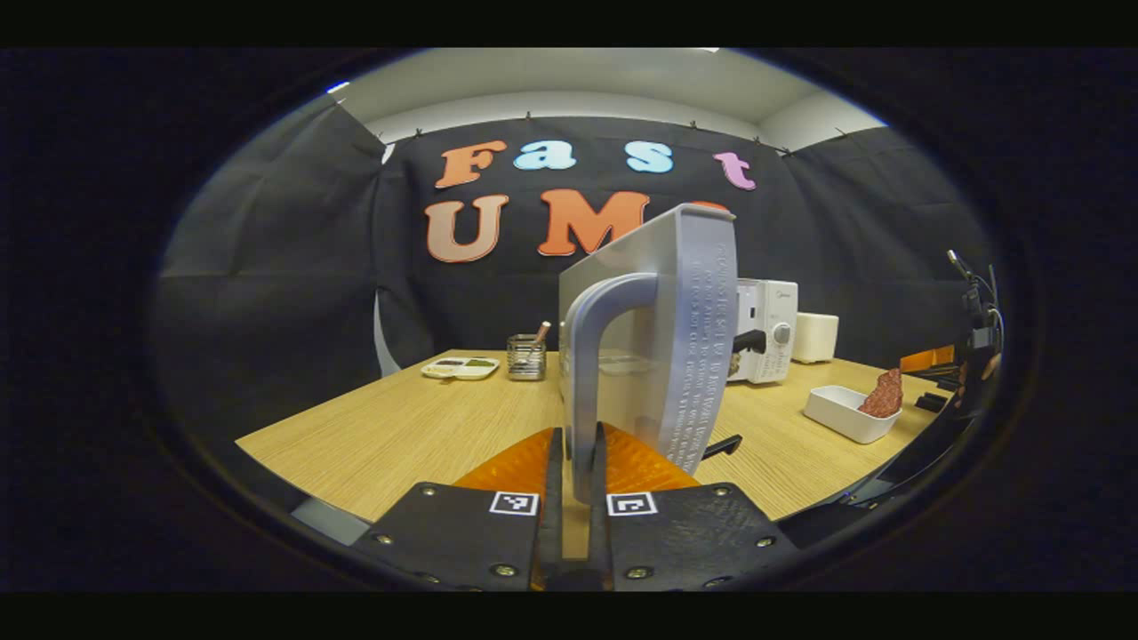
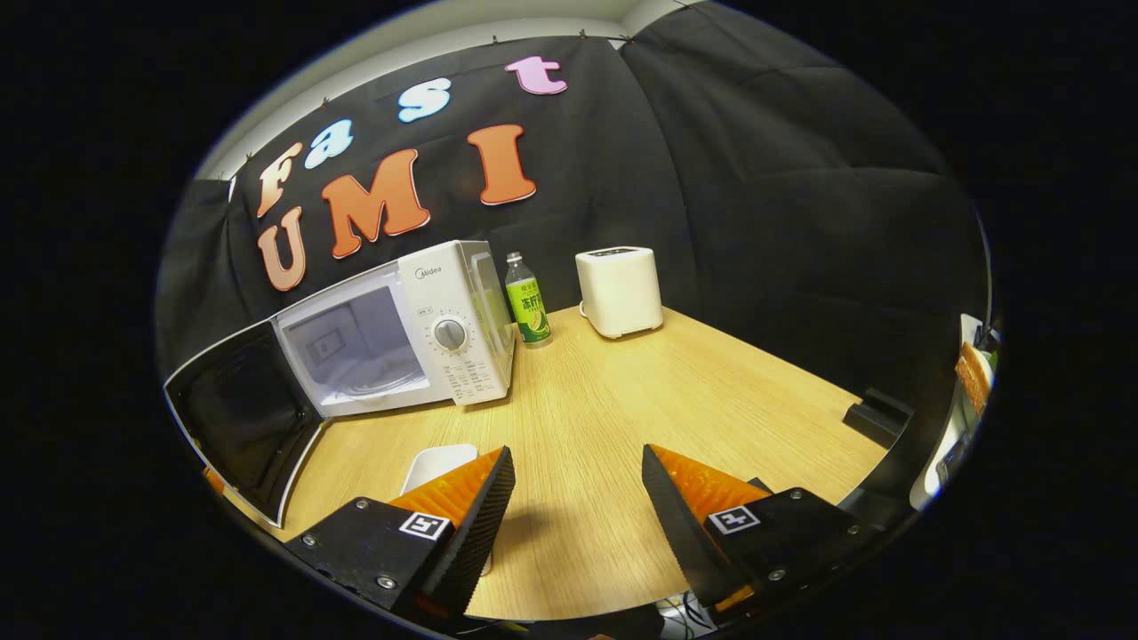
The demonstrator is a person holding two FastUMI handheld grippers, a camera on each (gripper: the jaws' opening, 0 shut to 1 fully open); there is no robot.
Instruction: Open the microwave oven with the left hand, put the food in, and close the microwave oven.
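Observation:
My left gripper (image 1: 576,444) is shut on the grey curved handle (image 1: 594,356) of the microwave door (image 1: 689,302), which stands swung open and edge-on in front of me. Behind it is the white microwave body (image 1: 766,331). A white dish (image 1: 849,413) holding a reddish-brown piece of food (image 1: 885,394) sits on the table to the right. In the right gripper view the microwave (image 2: 444,329) has its cavity exposed and its dark door (image 2: 244,418) swung out to the left. My right gripper (image 2: 578,462) hangs open over the table, empty, with the white dish (image 2: 436,462) partly behind its left finger.
A white toaster (image 2: 618,292) and a green-labelled bottle (image 2: 528,309) stand right of the microwave. A paint-like tray (image 1: 460,367) and a mesh cup (image 1: 526,357) sit at the far left of the wooden table (image 2: 711,391). A black block (image 2: 876,413) lies near the right edge.

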